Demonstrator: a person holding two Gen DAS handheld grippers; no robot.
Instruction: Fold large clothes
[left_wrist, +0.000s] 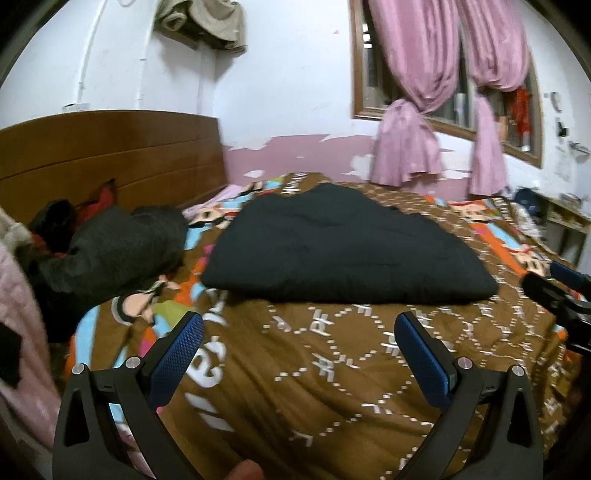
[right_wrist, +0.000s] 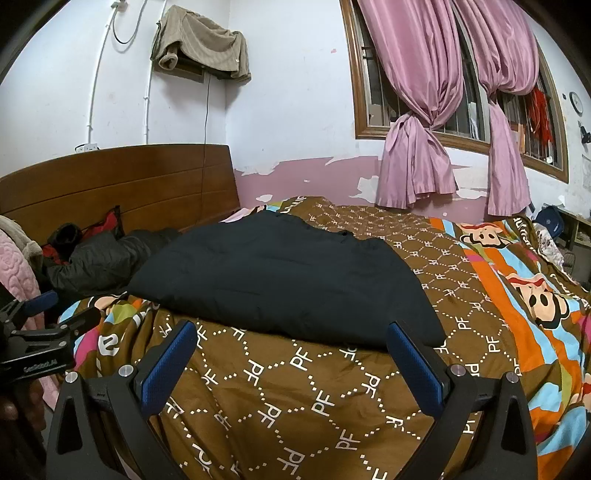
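Black padded garment (left_wrist: 343, 243) lies flat on the bed, mid-bed, spread on the brown patterned quilt (left_wrist: 332, 376), its near edge facing both grippers. Looks already folded or at least laid flat with no sleeves sticking out; cannot tell which. In the right wrist view the same black padded garment (right_wrist: 291, 273) sits just beyond the fingertips, its near right corner close to the right finger.

Left gripper (left_wrist: 299, 332) released, jaws wide apart, nothing between them, held above bare quilt on the near side of the garment, not touching it. Right gripper (right_wrist: 291, 341) also released, jaws wide, empty, hovering over the quilt (right_wrist: 295, 398) at the garment's near edge; contact with the cloth cannot be told.

Each gripper shows in the other's view: right one at the far right edge of the left view, left one at the left edge of the right view.

Dark grey jacket (left_wrist: 110, 251) heaped at the left near the wooden headboard (left_wrist: 110, 151), apart from the black garment. Pink curtains (right_wrist: 424, 110) tied at the window, far right. Beige cloth (right_wrist: 199, 40) draped high on the far wall.
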